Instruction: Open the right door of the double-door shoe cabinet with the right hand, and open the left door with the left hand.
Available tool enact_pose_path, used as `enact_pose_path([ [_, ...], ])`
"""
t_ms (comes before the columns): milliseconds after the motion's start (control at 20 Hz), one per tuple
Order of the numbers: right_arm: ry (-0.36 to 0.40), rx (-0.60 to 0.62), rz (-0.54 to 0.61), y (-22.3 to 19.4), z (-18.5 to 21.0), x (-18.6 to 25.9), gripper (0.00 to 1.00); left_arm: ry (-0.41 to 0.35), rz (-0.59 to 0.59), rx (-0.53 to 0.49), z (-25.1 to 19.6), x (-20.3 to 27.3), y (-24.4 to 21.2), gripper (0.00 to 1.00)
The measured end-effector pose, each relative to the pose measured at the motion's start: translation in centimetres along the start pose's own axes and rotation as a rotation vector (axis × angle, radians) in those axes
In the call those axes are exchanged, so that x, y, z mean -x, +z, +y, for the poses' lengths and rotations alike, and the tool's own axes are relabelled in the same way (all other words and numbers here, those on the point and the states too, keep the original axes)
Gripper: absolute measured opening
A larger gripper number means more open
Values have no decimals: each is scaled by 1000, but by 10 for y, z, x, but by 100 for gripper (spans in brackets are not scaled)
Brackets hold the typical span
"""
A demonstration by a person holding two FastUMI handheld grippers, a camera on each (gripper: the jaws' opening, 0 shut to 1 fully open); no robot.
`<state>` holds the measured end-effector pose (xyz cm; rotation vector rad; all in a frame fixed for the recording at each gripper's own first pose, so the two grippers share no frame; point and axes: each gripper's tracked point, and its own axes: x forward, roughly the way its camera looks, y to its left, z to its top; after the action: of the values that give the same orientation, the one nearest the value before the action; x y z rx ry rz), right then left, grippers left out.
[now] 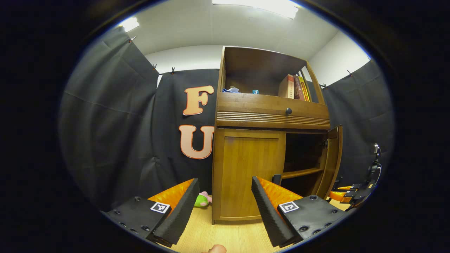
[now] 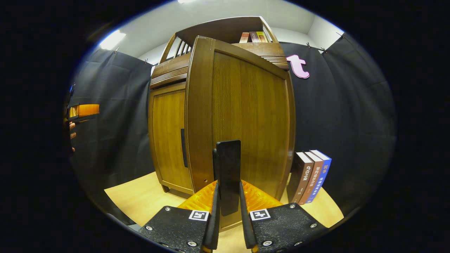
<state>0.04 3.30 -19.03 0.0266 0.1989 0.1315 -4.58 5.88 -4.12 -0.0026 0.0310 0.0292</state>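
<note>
Right orange-black gripper (image 2: 228, 211) clamped on black vertical handle (image 2: 228, 168) of brown wooden right door (image 2: 246, 116), swung open. Left orange-black gripper (image 1: 223, 207) spread apart, off closed brown wooden left door (image 1: 249, 172). Next, likely: reach left door's black handle (image 1: 276, 179), clamp, pull.

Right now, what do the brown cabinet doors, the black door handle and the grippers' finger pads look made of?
Brown cabinet doors: wood or wood veneer, satin-varnished, judging by the vertical grain and soft sheen. Black door handle between the right gripper fingers: smooth matte, probably plastic or painted metal. Finger pads on the left gripper: black, ridged, apparently foam or rubber.
</note>
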Motion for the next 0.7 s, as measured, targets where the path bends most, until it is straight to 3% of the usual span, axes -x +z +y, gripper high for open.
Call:
enact_pose_path([
  [50,-15,2,1,1,-6,7,27,-8,1,3,-3,1,-1,96],
  [100,-31,3,2,1,-14,15,36,-15,2,6,-6,1,-1,98],
  [150,-48,4,3,0,-21,24,24,-21,2,10,-10,1,-1,98],
  [300,-115,34,4,-2,-44,38,18,-41,6,21,-21,-1,-2,98],
  [350,-139,49,3,-2,-51,43,4,-51,10,23,-25,-2,-4,97],
  [400,-163,58,3,-3,-60,48,3,-63,14,24,-29,-2,-4,96],
  [450,-184,60,3,-2,-68,53,11,-74,16,27,-34,-2,-6,98],
  [500,-199,58,4,-2,-76,58,10,-83,18,29,-38,-2,-6,95],
  [550,-211,51,4,-2,-83,61,19,-87,18,30,-40,-4,-5,95],
  [600,-220,43,4,-3,-91,63,18,-89,17,29,-42,-5,-4,95],
  [650,-227,35,5,-3,-97,66,6,-91,17,27,-44,-5,-4,95],
  [700,-233,24,4,-3,-106,67,5,-93,17,23,-46,-5,-4,95],
])
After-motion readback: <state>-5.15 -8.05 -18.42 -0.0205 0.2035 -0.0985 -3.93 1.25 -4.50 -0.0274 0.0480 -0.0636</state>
